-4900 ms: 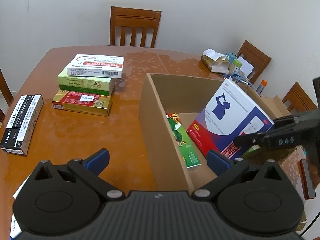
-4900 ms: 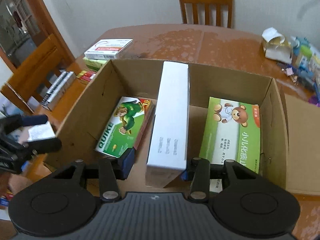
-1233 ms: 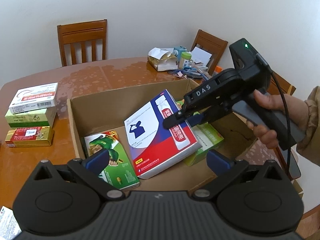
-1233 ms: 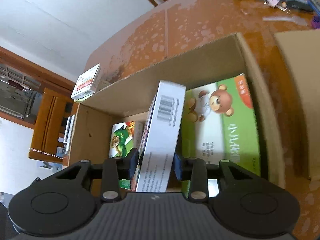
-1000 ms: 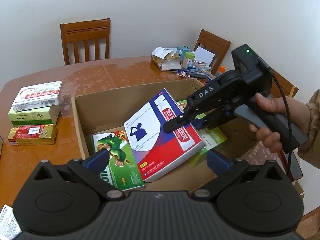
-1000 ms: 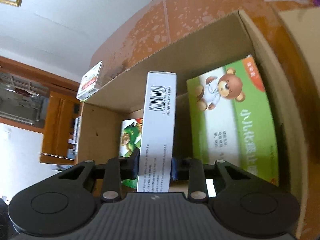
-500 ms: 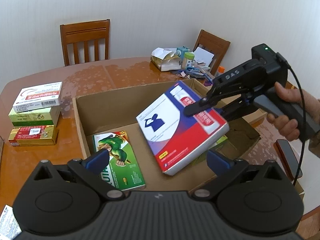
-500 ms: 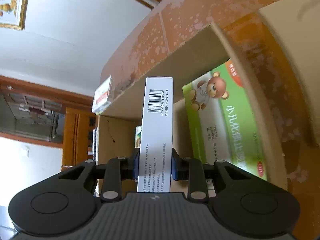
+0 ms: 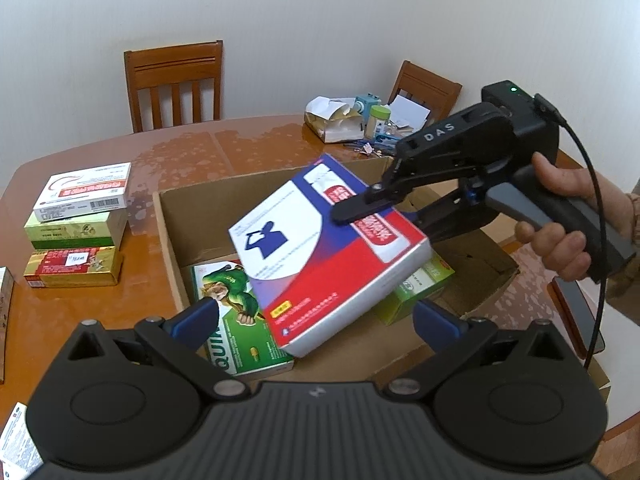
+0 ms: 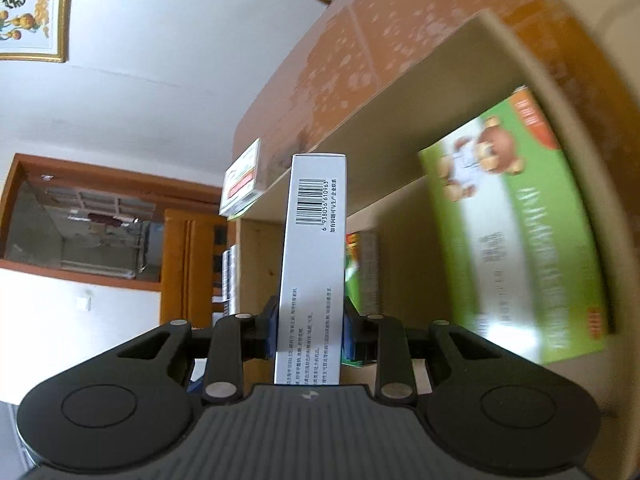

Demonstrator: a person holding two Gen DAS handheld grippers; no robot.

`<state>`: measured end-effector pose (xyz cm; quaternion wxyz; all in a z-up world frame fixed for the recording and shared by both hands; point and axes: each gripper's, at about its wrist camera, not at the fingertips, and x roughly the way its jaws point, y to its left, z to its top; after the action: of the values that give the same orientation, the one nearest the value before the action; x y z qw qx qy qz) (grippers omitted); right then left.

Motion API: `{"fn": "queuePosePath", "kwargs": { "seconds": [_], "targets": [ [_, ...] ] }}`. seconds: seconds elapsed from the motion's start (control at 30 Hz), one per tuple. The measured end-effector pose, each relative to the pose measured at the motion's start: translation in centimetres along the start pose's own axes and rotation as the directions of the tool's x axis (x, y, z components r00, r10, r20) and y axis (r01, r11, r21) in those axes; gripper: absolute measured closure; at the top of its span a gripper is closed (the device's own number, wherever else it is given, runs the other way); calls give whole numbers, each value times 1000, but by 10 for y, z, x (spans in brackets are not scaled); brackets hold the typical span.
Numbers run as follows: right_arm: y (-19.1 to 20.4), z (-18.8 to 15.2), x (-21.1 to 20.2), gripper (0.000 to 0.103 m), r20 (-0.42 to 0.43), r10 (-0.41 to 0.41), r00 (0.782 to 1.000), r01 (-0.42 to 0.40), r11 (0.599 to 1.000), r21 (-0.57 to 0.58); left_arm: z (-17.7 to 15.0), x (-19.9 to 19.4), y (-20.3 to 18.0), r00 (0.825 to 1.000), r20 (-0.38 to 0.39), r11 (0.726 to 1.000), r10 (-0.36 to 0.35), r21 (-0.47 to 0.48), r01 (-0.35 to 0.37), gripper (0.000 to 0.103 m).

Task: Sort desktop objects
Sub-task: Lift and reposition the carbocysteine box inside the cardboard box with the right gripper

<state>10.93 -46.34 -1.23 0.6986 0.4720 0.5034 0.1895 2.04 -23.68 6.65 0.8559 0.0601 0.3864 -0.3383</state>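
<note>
left wrist: above the near rim, facing 12 o'clock down into cardboard box | right wrist: close, rolled, low inside | shared: box, green bear carton

The right tool grips the red, white and blue box, tilted above the cardboard box. The left tool stands wide open, empty.

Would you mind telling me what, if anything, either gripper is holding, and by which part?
The right gripper holds the red, white and blue box by one end, pads pressing its two broad faces. The left gripper is open and holds nothing.
</note>
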Motion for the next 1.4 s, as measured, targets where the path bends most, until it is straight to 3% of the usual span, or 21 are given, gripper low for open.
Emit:
{"fn": "queuePosePath", "kwargs": {
  "seconds": [0.2, 0.5, 0.77, 1.17, 1.4],
  "targets": [
    [-7, 0, -10, 69, 10, 4, 1000, -5, 1000, 28, -1, -3, 2, 1000, 8, 1000, 2, -9, -2, 0],
    [-38, 3, -47, 69, 96, -19, 995, 8, 993, 119, 7, 3, -6, 999, 8, 999, -40, 5, 40, 0],
    [-36, 10, -52, 69, 91, -30, 995, 23, 997, 77, 18, 21, -28, 995, -1, 994, -103, 40, 103, 0],
    [-46, 21, -66, 69, 58, 18, 998, -21, 999, 49, 19, 66, -29, 980, -116, 987, -160, -50, 155, 0],
    [-49, 20, -73, 69, 48, 49, 998, -51, 998, 41, 16, 87, -35, 959, -196, 978, -205, -82, 192, 0]
  ]
}}
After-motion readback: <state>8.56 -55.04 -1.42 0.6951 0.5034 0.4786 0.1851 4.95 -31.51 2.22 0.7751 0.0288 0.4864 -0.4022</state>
